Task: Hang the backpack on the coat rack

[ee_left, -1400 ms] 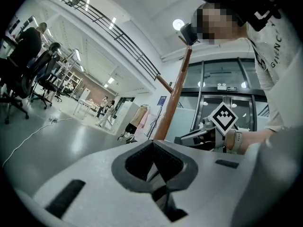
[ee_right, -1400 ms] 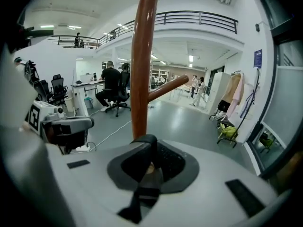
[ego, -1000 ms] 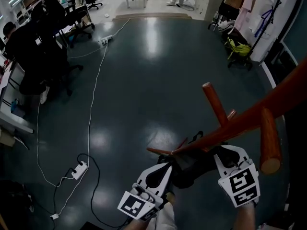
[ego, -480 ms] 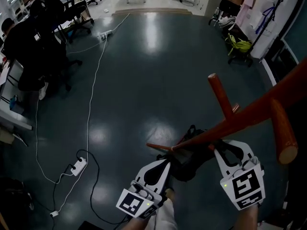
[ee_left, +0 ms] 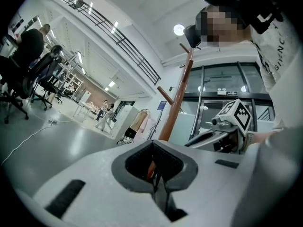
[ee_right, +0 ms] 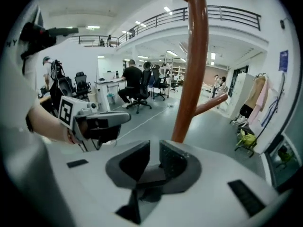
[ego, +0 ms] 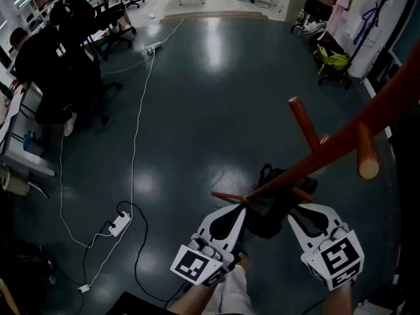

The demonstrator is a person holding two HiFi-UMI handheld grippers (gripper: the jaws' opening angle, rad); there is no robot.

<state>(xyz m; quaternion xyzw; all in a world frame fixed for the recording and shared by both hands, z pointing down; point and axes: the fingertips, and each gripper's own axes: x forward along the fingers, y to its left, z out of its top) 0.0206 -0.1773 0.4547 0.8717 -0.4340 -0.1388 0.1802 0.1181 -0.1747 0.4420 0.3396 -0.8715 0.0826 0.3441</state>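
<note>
A reddish-brown wooden coat rack [ego: 341, 140] slants across the right of the head view, with one peg [ego: 305, 123] pointing up and another [ego: 366, 153] nearer me. A black backpack [ego: 279, 202] hangs off the floor right under the pole, between both grippers. My left gripper [ego: 237, 220] is shut, gripping the backpack at its left side. My right gripper [ego: 296, 214] is shut on a dark strap [ee_right: 147, 173] at the backpack's right side. The pole [ee_right: 191, 70] rises just beyond the right jaws, and the rack [ee_left: 176, 105] also stands past the left ones.
A white power strip [ego: 120, 224] with long cables lies on the dark glossy floor at left. People sit on office chairs [ego: 59, 64] by desks at far left. A clothes rack with garments [ego: 335, 12] and a yellow-green bag [ego: 333, 59] stand at top right.
Both grippers and the backpack have moved slightly forward and up against the rack's pole. The rack's near peg now sits higher and further right in the head view.
</note>
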